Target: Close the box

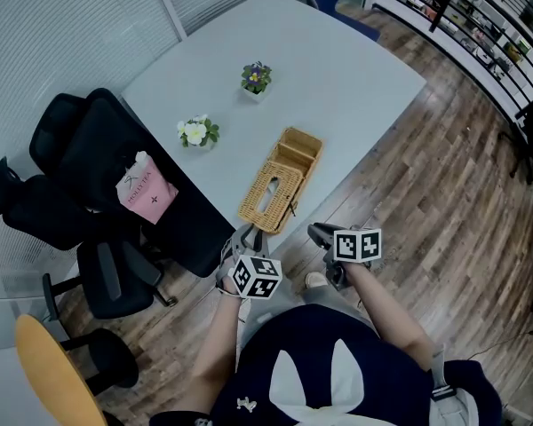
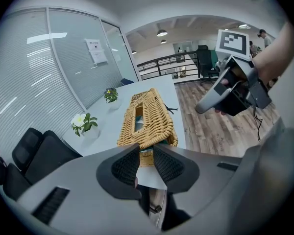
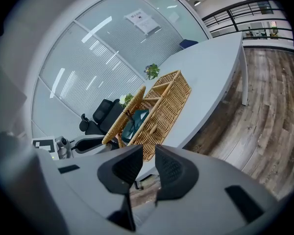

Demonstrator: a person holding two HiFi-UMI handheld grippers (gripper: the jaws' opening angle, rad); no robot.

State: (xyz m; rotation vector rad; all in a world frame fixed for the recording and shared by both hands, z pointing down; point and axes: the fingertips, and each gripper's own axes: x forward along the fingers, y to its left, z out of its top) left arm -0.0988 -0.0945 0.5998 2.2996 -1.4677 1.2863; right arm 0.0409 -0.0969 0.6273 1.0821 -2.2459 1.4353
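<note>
Both stand slightly parted and empty: my left hand-held gripper (image 2: 146, 151) and right hand-held gripper (image 3: 148, 153), poised just short of the box (image 1: 295, 153), I judge to push its lid (image 1: 271, 195) down. Woven wicker, rectangular, it sits at the desk (image 1: 338, 87) edge, slotted lid tilted up.

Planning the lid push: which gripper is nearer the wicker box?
Left. The left gripper sits just short of the wicker box, at its near end; the right gripper hangs farther off, to its right.
</note>
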